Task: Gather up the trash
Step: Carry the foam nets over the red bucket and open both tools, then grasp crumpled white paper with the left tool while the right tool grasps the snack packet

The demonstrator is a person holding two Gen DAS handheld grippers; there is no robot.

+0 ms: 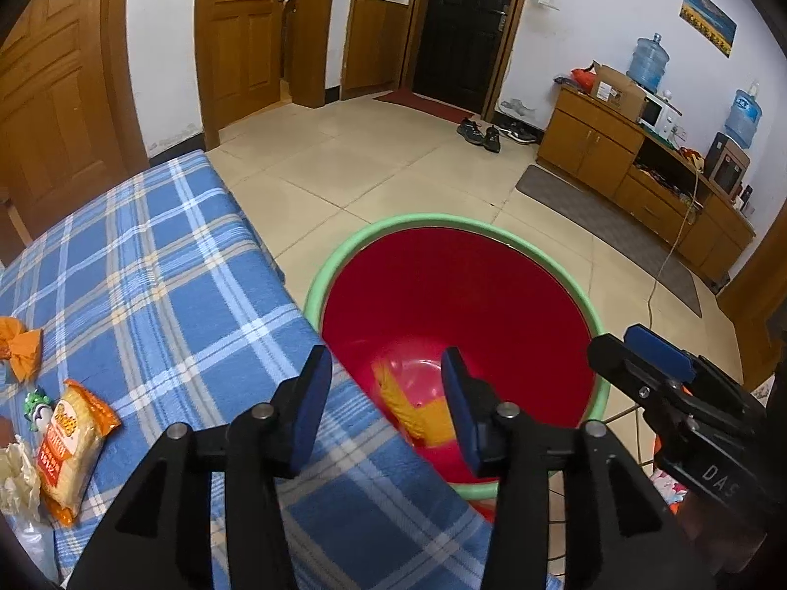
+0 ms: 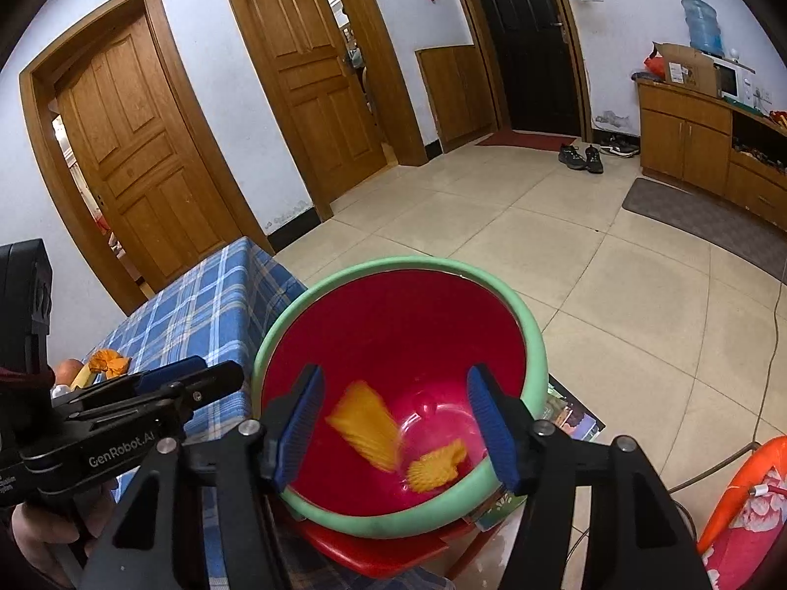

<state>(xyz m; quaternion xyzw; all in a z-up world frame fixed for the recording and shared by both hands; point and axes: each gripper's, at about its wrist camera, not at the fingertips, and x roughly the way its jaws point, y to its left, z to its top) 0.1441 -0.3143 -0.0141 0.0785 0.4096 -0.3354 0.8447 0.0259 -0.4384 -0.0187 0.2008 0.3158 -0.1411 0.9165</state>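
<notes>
A red bin with a green rim (image 1: 423, 219) (image 2: 393, 263) stands right beside the blue plaid table (image 1: 147, 270). My left gripper (image 1: 386, 364) is open over the bin's left edge, with nothing between its pads. My right gripper (image 2: 396, 383) is open above the bin's mouth, also holding nothing. Inside the bin an orange wrapper (image 2: 366, 423) appears blurred, and a second orange piece (image 2: 438, 467) lies near the bottom. On the table lie a crumpled orange wrapper (image 1: 24, 344), an orange snack packet (image 1: 74, 442) and crumpled white paper (image 1: 17, 477).
A small green and white figure (image 1: 37, 408) lies by the packet. Tiled floor (image 2: 590, 270) stretches beyond the bin to wooden doors, shoes (image 1: 479, 133), a grey mat (image 1: 610, 231) and a low cabinet (image 1: 615, 147). A cable (image 2: 772, 344) runs along the floor. An orange floral object (image 2: 747, 506) sits at the right.
</notes>
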